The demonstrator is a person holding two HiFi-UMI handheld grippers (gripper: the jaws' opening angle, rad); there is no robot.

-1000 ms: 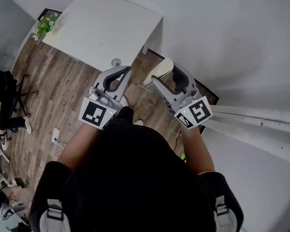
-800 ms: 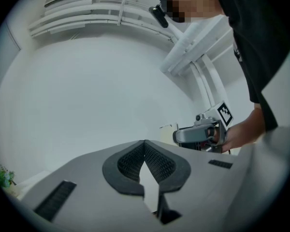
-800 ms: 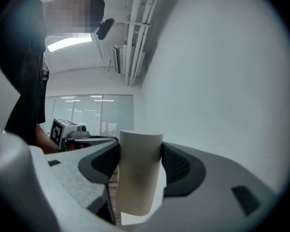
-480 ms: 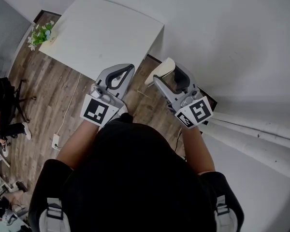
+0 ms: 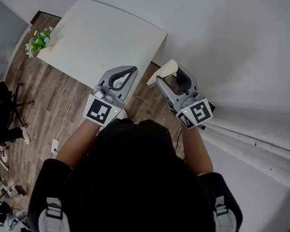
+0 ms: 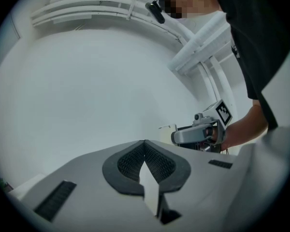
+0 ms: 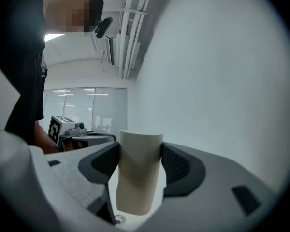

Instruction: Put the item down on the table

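A cream, cup-like item stands upright between the dark pads of my right gripper, which is shut on it. In the head view that item shows at the tip of the right gripper, above the wood floor just off the white table's near right corner. My left gripper is shut with nothing in it, its tip over the table's near edge. In the left gripper view the jaws meet against a plain white wall.
A small potted plant stands on the table's far left corner. The white wall and white pipes run along the right. A dark chair and a power strip are on the wood floor at left.
Both grippers have come closer to the table; the left tip now overlaps its near edge. The right gripper keeps its hold on the cream item.
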